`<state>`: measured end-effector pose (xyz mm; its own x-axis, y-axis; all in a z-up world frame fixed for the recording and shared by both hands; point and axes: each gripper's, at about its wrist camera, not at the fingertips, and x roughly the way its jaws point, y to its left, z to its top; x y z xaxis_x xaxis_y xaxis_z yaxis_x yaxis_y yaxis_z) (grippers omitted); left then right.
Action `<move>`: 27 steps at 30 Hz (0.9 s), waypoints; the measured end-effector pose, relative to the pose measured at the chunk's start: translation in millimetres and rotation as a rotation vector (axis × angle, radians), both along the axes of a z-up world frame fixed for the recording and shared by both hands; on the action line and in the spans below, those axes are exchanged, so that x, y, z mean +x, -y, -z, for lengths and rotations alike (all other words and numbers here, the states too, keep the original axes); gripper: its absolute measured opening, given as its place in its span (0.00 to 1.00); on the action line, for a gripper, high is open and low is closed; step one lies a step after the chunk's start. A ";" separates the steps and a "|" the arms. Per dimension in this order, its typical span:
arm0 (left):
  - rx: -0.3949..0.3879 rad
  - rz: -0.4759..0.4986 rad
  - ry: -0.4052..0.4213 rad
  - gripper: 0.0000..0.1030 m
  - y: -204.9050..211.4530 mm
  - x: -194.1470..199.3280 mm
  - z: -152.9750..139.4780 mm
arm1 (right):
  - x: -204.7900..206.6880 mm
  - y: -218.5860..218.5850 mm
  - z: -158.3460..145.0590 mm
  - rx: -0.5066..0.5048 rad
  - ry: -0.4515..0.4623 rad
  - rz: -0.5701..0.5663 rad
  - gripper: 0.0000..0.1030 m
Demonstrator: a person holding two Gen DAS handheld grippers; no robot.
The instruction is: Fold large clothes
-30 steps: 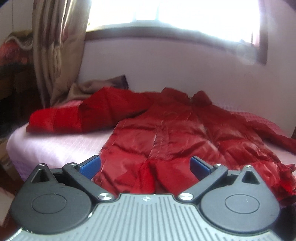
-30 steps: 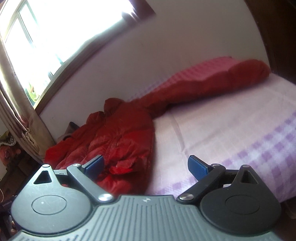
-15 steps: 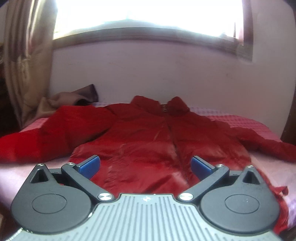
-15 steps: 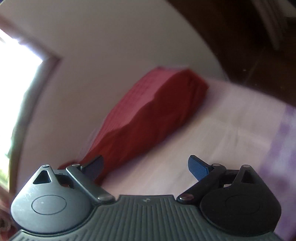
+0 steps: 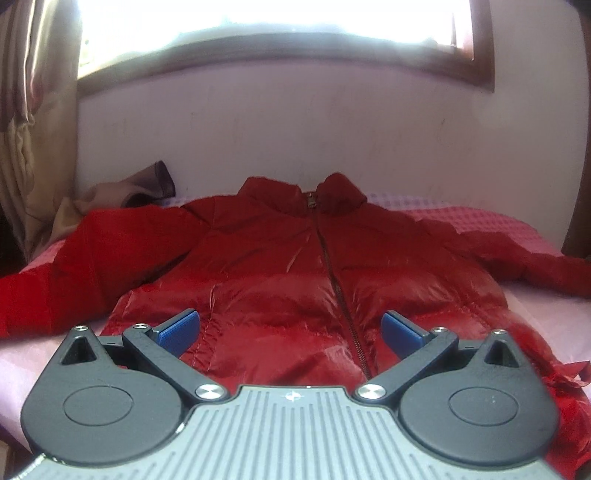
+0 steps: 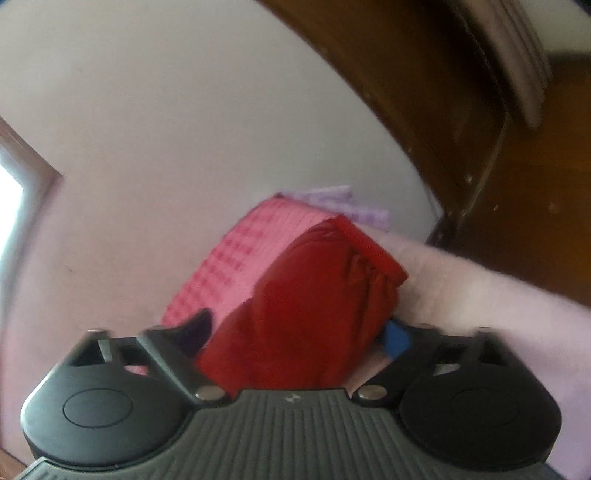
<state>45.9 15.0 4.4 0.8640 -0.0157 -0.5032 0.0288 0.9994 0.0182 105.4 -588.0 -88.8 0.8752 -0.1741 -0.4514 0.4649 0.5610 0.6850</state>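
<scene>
A red puffer jacket (image 5: 295, 258) lies face up and zipped on the bed, collar toward the wall, sleeves spread left and right. My left gripper (image 5: 290, 328) hovers open over the jacket's lower front, its blue pads (image 5: 177, 330) on either side of the zipper with nothing gripped. In the right wrist view the jacket's right sleeve (image 6: 314, 314) runs between the fingers of my right gripper (image 6: 299, 332), cuff pointing away. The jaws are closing and both pads (image 6: 397, 338) touch the puffy sleeve.
The bed has a pale pink sheet (image 5: 554, 314) and a pink checked pillow (image 6: 236, 266) under the sleeve. A wall and window (image 5: 258, 22) stand behind, a curtain (image 5: 33, 129) at left, brown cloth (image 5: 129, 188) by it, and a wooden headboard (image 6: 498, 166) at right.
My left gripper swung right until it centred on the jacket's zipper. My right gripper swept right along the sleeve to near its cuff, and the sleeve now sits between its narrowing fingers.
</scene>
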 end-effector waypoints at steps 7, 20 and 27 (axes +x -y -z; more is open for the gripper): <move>-0.012 -0.035 -0.004 1.00 -21.5 -5.8 -1.8 | 21.3 5.2 -36.2 -0.025 0.034 -0.041 0.11; -0.098 -0.138 0.044 1.00 -86.4 -31.4 -17.5 | 110.8 -250.4 -191.4 -0.174 0.370 -0.583 0.11; -0.114 -0.177 0.037 1.00 -119.9 -36.4 -11.5 | 165.8 -396.2 -139.8 -0.173 0.264 -0.799 0.11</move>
